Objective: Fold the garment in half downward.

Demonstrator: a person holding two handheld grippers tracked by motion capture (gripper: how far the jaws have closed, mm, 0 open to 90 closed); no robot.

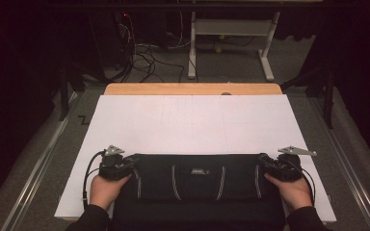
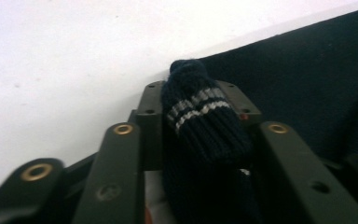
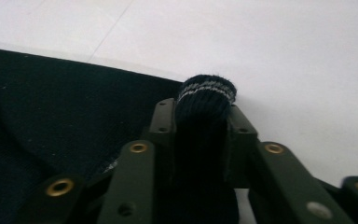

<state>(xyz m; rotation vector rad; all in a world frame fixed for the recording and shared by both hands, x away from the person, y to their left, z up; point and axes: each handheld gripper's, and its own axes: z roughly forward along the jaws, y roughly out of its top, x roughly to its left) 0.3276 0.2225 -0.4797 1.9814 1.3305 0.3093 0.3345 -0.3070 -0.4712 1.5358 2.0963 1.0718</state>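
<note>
While the dark knitted sweater [image 1: 197, 185] lies folded across the near edge of the white sheet [image 1: 192, 122] in the high view, its long axis runs straight from one gripper to the other, with the left gripper [image 1: 131, 162] at one end and the right gripper [image 1: 263, 162] at the other. Each hand is equally near its own end, so neither leads.

In the left gripper view, the jaws are closed on a bunched striped cuff [image 2: 200, 116], which pokes out past the jaw tips; the garment's body spreads off to the right of the jaws.

In the right gripper view, the jaws likewise pinch the other striped cuff [image 3: 206, 95], which stands up between them, and the body lies to their left. I judge the next move turns on lifting both ends together, keeping that axis level.
</note>
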